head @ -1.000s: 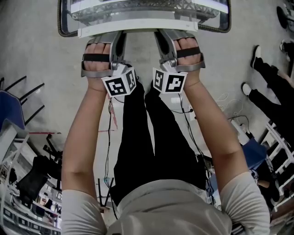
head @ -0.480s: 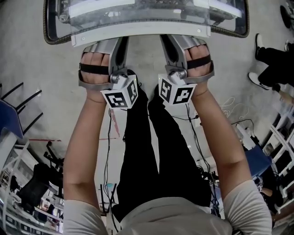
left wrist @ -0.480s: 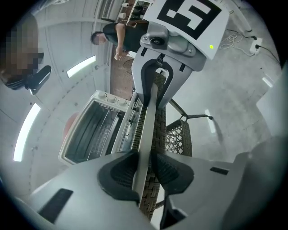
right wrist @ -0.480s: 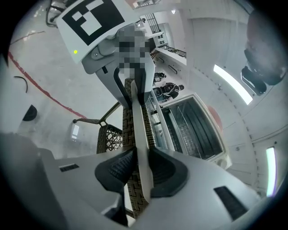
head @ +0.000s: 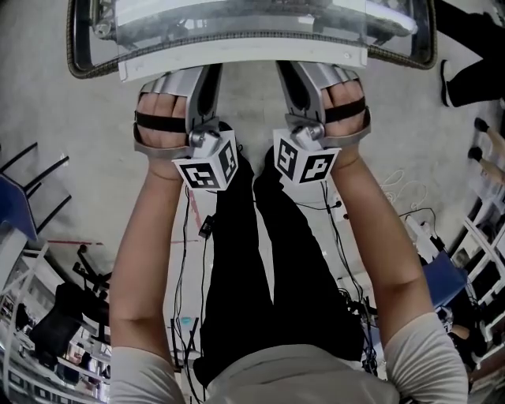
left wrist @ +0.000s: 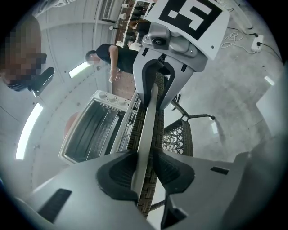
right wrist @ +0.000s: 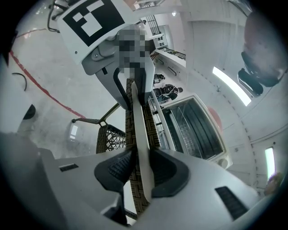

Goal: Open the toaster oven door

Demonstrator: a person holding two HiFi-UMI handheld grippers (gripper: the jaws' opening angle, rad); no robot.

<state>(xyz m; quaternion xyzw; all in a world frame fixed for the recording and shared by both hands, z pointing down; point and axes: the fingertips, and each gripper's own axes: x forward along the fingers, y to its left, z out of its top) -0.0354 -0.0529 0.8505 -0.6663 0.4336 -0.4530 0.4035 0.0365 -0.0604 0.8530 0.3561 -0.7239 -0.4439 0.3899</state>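
Note:
The toaster oven (head: 237,16) stands on a wicker table (head: 75,59) at the top of the head view. Its glass door lies flat toward me, the white handle bar (head: 237,59) at its near edge. My left gripper (head: 207,69) and right gripper (head: 293,67) both reach under that bar. In the left gripper view the handle bar (left wrist: 146,134) runs between the left gripper's (left wrist: 145,168) pads; the jaws are opening, with wicker showing through the gap on one side. The right gripper (right wrist: 141,168) also has the handle bar (right wrist: 141,134) between its opening jaws.
The oven cavity with its rack (left wrist: 90,130) shows beside the bar. The wicker table's open side (right wrist: 110,139) sits below it. People's legs (head: 473,31) stand on the concrete floor at the right, cables (head: 394,181) trail near my feet, and chairs (head: 24,205) stand at the left.
The door, its handle bar and both grippers sit lower and nearer in the head view than a second ago. The people at the right have shifted.

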